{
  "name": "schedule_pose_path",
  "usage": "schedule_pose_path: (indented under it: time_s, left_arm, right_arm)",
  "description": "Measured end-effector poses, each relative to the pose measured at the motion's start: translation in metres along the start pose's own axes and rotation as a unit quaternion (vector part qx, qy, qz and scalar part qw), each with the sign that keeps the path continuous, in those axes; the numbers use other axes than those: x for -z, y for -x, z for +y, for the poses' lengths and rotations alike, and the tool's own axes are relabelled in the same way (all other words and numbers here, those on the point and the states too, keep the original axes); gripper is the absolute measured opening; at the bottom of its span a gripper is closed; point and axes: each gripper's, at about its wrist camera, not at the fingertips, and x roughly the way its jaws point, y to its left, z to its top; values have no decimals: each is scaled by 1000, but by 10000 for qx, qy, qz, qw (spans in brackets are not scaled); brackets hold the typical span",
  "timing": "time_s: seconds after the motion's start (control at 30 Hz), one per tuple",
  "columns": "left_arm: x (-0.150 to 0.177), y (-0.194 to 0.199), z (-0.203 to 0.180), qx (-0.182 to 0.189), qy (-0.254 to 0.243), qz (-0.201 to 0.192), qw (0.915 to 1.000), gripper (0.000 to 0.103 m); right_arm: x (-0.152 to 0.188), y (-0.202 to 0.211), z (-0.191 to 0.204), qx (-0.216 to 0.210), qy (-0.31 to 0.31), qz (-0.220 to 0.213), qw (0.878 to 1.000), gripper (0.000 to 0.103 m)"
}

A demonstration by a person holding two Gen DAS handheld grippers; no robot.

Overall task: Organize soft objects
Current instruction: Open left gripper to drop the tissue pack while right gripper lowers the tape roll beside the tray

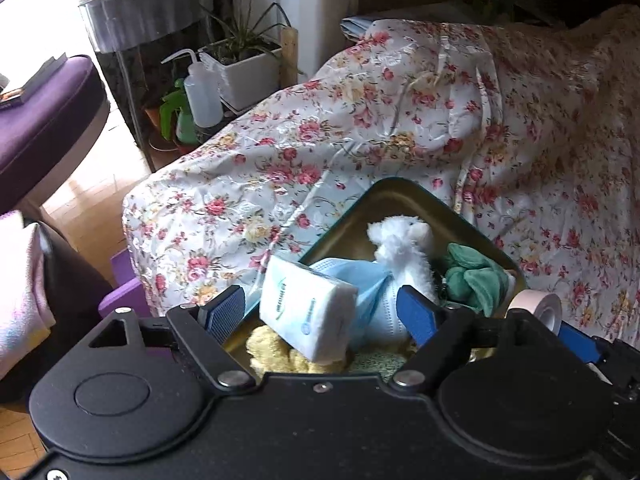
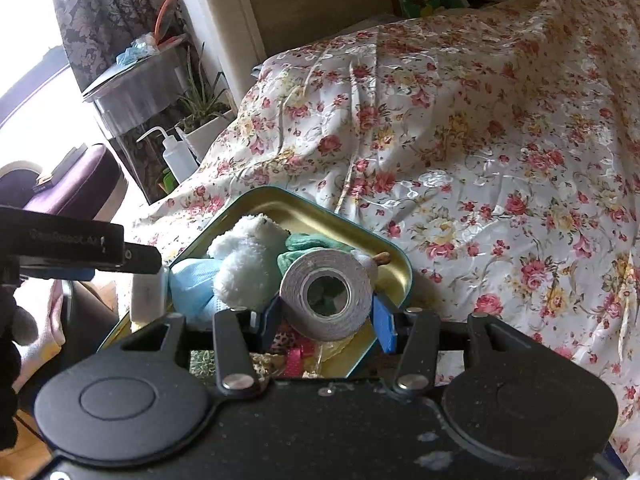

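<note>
A teal metal tin (image 1: pixel 404 192) with a gold inside sits on the floral bedspread; its rim also shows in the right wrist view (image 2: pixel 404 264). In it lie a white plush toy (image 1: pixel 404 248), a blue face mask (image 1: pixel 360 280), a green cloth (image 1: pixel 472 280) and a yellow fuzzy item (image 1: pixel 276 354). My left gripper (image 1: pixel 320 314) is open over the tin, and a white tissue pack (image 1: pixel 306 312) stands between its fingers without being squeezed. My right gripper (image 2: pixel 326 318) is shut on a beige tape roll (image 2: pixel 326 294) just above the tin.
The floral bedspread (image 2: pixel 480 160) covers the bed to the right and behind. At the left stand a squeeze bottle (image 1: pixel 202 96), a potted plant (image 1: pixel 248 68), a round side table (image 1: pixel 148 12) and a purple chair (image 1: pixel 44 120).
</note>
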Motion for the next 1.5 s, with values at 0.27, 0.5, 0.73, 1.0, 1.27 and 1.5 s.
schedule_pose_path:
  time_s: [0.27, 0.5, 0.73, 1.0, 1.27, 1.5]
  left_arm:
    - [3, 0, 5, -241, -4, 9, 9997, 79]
    - [7, 2, 2, -256, -71, -13, 9996, 79]
    - [10, 11, -2, -303, -185, -125, 9993, 79]
    - [13, 16, -2, -274, -178, -134, 9994, 79]
    - [14, 15, -6, -142, -226, -43, 9996, 79]
    - [15, 16, -10, 10, -284, 1, 9996, 79]
  right_arm:
    - [1, -10, 12, -48, 236, 53, 9997, 49]
    - [4, -8, 19, -18, 528, -41, 9986, 51]
    - [3, 1, 7, 179, 394, -44, 9991, 54]
    - [2, 9, -15, 397, 195, 104, 9990, 56]
    - [8, -12, -47, 958, 233, 845, 9915, 56]
    - [20, -33, -50, 885, 384, 1228, 9877, 56]
